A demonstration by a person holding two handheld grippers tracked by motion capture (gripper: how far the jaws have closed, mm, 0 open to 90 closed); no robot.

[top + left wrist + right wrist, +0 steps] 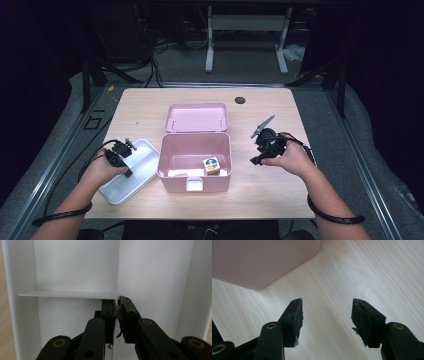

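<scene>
Partition wall is what the left gripper (pixel 116 315) has pinched: its jaws are clenched on the thin upright divider (pixel 116 270) inside the white tray (pixel 131 175), one pad on either side of it. In the left gripper view that wall runs straight away from the jaws, so the tray's long axis lies along the grip, and a crosswise shelf meets it just past the tips. From above, the tray sits at the near left of the table (pixel 260 105), angled, its right edge just beside the pink box (pixel 195 161). That box stands open with its lid (pixel 197 117) laid back and a small colourful cube (pixel 211 165) on its floor. The right gripper (pixel 327 315) hovers released, jaws spread over bare wood off the box's right side, nothing between them. Whether the pads have truly bitten the wall I can't quite tell, but any lift of the tray would fall to the left hand, since the box stands between the right one and the tray.
</scene>
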